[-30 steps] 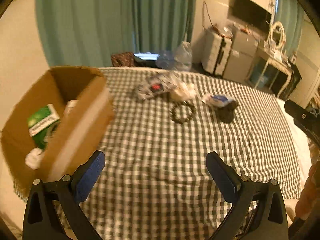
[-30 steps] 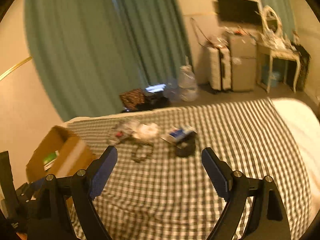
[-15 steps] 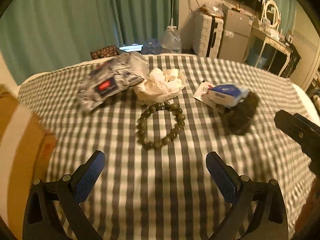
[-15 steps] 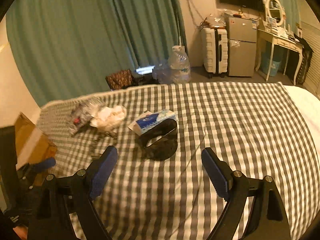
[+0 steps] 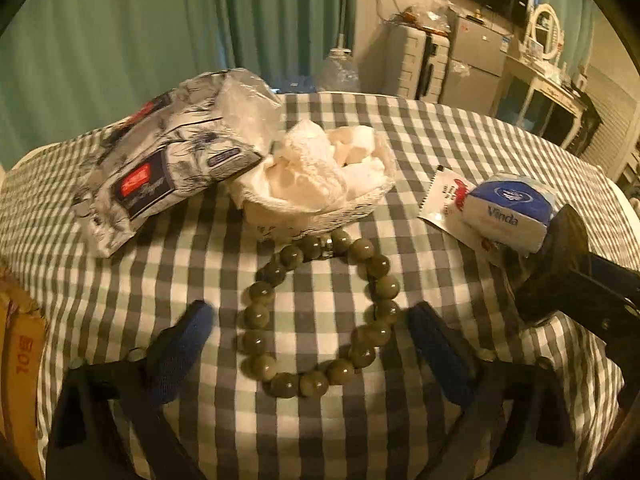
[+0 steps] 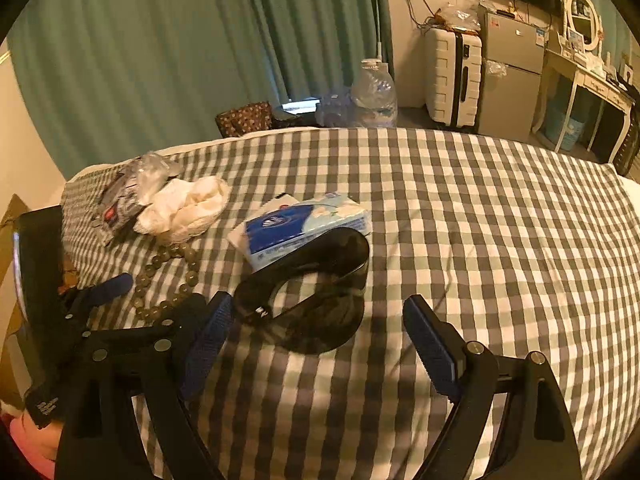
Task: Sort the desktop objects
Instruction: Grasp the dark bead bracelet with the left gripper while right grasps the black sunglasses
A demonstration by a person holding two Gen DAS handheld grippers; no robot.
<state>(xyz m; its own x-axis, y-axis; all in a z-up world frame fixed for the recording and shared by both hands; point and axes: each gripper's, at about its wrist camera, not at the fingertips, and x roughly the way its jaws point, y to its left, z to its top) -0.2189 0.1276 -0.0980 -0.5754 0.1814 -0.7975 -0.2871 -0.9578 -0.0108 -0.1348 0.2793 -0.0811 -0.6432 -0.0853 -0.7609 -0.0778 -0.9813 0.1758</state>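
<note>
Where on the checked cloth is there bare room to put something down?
Right of the tissue pack and black sunglasses, the checked cloth lies bare to its far and right edges. The left end is crowded: snack bag, white cloth and bead bracelet, with the left gripper open around the beads.

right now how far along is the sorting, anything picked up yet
Early stage. Nothing is held: the left gripper is open, its fingers on either side of the bead bracelet, and the right gripper is open just short of the black sunglasses. Also left on the checked cloth: the tissue pack, the printed packet and the white cloth. A box edge shows at left; its contents are out of view.
</note>
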